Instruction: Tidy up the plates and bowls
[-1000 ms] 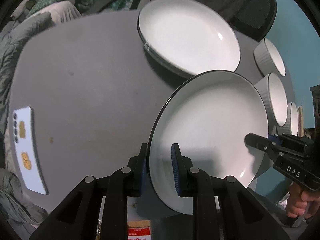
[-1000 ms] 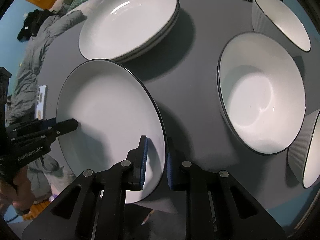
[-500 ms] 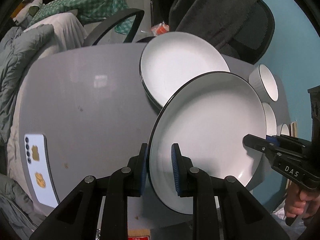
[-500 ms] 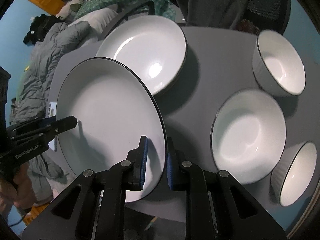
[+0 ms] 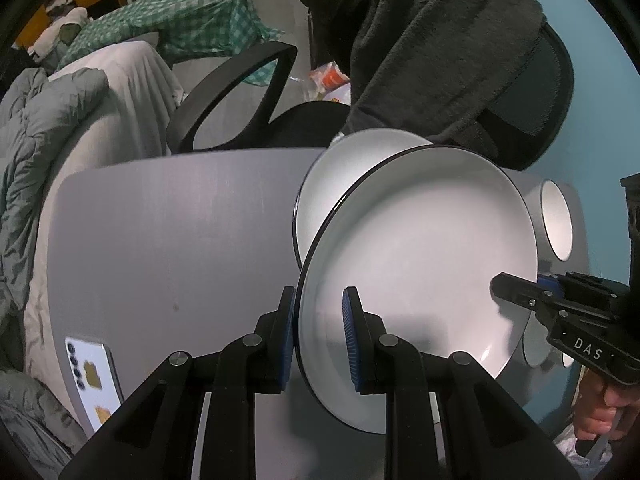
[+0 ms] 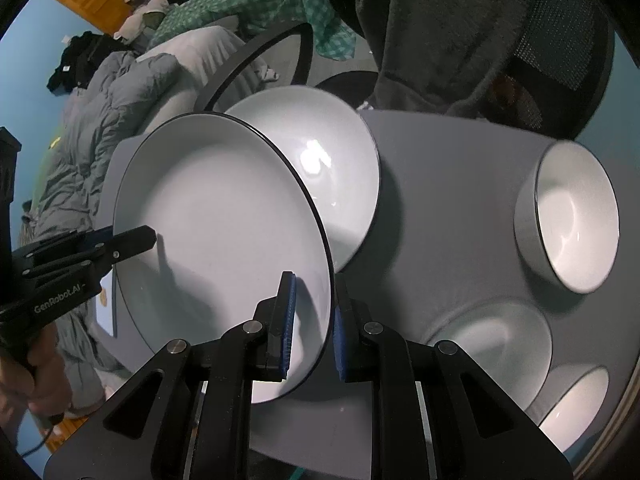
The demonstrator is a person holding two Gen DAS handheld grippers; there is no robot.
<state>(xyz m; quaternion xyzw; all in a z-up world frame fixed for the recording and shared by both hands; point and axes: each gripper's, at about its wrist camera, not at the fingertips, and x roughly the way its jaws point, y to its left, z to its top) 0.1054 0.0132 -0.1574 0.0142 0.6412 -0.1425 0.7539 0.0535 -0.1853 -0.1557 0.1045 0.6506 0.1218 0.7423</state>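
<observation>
A white plate with a dark rim (image 5: pixel 420 264) is held in the air between both grippers, tilted on edge. My left gripper (image 5: pixel 320 336) is shut on its near left rim. My right gripper (image 6: pixel 314 320) is shut on the opposite rim of the same plate (image 6: pixel 216 232). Behind it a stack of like plates (image 6: pixel 332 168) lies on the grey table, also in the left wrist view (image 5: pixel 340 176). Three white bowls stand on the right: one at the back (image 6: pixel 572 216), one in the middle (image 6: pixel 492 344), one nearest (image 6: pixel 576 404).
The grey table (image 5: pixel 180 224) has a white phone (image 5: pixel 94 384) near its front left edge. A black office chair (image 5: pixel 248 92) draped with a dark fleece (image 5: pixel 432 40) stands behind the table. Grey bedding (image 6: pixel 104 112) lies at the left.
Both grippers have lifted the plate higher above the table and carried it toward the plate stack. The table and bowls now look farther below.
</observation>
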